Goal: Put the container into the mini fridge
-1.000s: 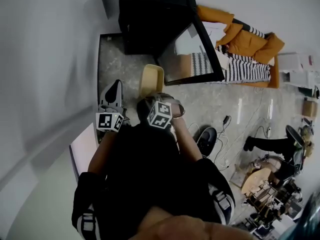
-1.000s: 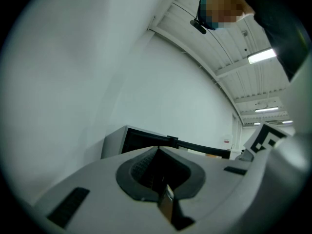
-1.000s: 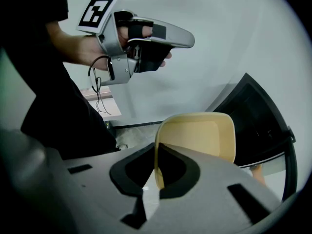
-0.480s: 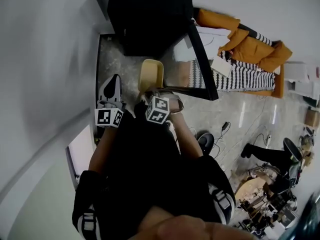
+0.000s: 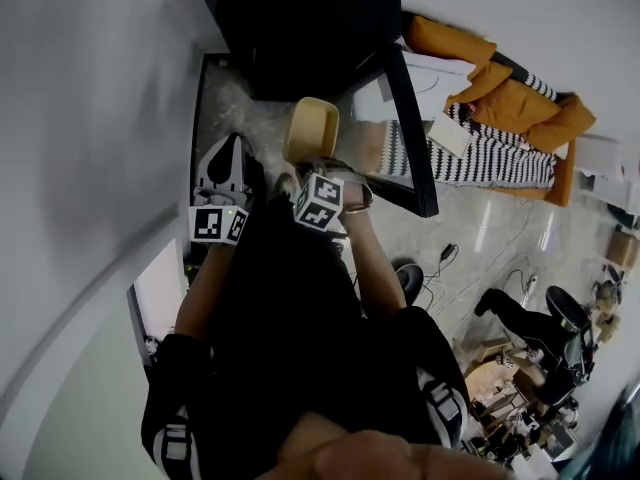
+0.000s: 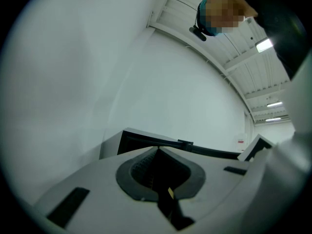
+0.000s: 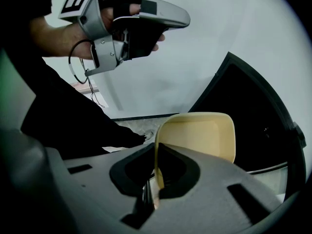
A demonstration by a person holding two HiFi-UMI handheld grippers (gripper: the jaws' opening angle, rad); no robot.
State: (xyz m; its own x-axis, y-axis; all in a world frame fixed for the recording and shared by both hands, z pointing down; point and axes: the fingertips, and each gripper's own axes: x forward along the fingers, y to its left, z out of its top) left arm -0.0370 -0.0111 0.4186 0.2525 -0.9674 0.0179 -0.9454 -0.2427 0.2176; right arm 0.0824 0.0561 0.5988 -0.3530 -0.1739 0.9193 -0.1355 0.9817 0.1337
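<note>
Open fridge (image 5: pixel 300 28) beyond container (image 5: pixel 312 128) (right tongs (image 7: pixel 157 177))

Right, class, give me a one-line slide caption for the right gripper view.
Right gripper shut on the yellow container by its rim, facing the open mini fridge.

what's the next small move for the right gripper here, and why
Probably ease the container forward into the fridge: the right gripper is shut on its rim, it hangs in front of the dark opening, and the door stands open.
</note>
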